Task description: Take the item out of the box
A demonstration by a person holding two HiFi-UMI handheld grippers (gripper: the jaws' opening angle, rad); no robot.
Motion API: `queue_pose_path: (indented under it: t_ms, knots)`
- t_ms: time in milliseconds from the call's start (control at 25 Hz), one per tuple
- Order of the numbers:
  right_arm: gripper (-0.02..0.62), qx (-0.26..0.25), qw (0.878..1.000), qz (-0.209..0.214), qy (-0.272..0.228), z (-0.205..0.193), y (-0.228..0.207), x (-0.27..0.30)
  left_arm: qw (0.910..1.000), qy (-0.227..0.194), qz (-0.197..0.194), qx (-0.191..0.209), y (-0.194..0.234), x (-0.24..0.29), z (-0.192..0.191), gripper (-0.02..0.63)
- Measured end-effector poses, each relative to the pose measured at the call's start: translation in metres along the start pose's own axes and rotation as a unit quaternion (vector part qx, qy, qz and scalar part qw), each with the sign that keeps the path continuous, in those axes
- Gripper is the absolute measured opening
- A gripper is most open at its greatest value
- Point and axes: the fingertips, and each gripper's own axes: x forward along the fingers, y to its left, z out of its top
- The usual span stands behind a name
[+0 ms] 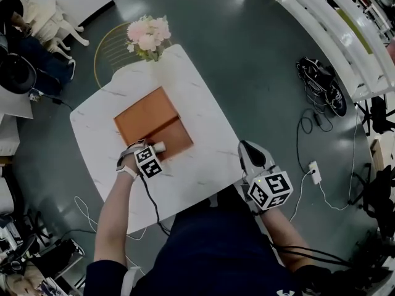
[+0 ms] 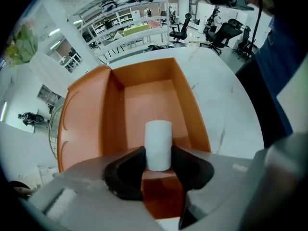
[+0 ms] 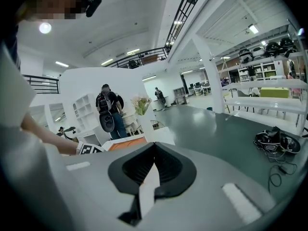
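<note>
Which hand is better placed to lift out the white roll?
The left hand-held gripper: it grips the white roll in the box; the right hand-held gripper hangs beside the table.

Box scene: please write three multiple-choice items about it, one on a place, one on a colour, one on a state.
1. Where is the cylinder? A on the floor. B in the box, between the left gripper jaws. C by the flowers.
2. What colour is the box? A white. B green. C orange.
3. The box is: A open. B closed. C upside down.
Answers: 1 B, the left gripper view shows it between the pads, inside the walls; 2 C, walls and bottom are orange; 3 A, its inside shows.
</note>
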Motion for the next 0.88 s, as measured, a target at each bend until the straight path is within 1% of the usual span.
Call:
queue_pose_path:
  t_ms: [120,200,360,480,560,600,760,880]
  knots:
    - [0.003,0.002,1.000,-0.005,-0.001,0.000,-0.006,-0.007,0.9994,-0.014,-0.007,-0.031,-0.001,-0.006,0.005,0.175]
    - [0.003,0.001,1.000,-0.005,0.000,0.001,-0.007,-0.008,0.9982,-0.026,-0.003,-0.054,0.002,-0.010,0.008,0.173]
    - [0.003,-0.003,1.000,0.003,0.001,0.001,-0.004,-0.004,0.9947,-0.049,0.026,-0.087,0.012,-0.024,0.013,0.175]
    - [0.003,-0.007,1.000,0.011,0.002,0.002,0.001,-0.003,0.9889,-0.080,0.055,-0.113,0.020,-0.045,0.021,0.173]
    - [0.003,-0.008,1.000,0.014,0.002,0.002,0.004,-0.003,0.9818,-0.105,0.075,-0.139,0.026,-0.060,0.025,0.173]
    - [0.003,-0.009,1.000,0.016,0.002,0.002,0.004,-0.004,0.9768,-0.120,0.084,-0.156,0.029,-0.069,0.028,0.173]
    - [0.003,-0.009,1.000,0.013,-0.001,0.001,0.002,-0.014,0.9508,-0.187,0.103,-0.224,0.031,-0.103,0.045,0.174]
    - [0.003,-0.005,1.000,0.009,-0.002,-0.001,-0.002,-0.023,0.9332,-0.226,0.114,-0.255,0.023,-0.122,0.055,0.173]
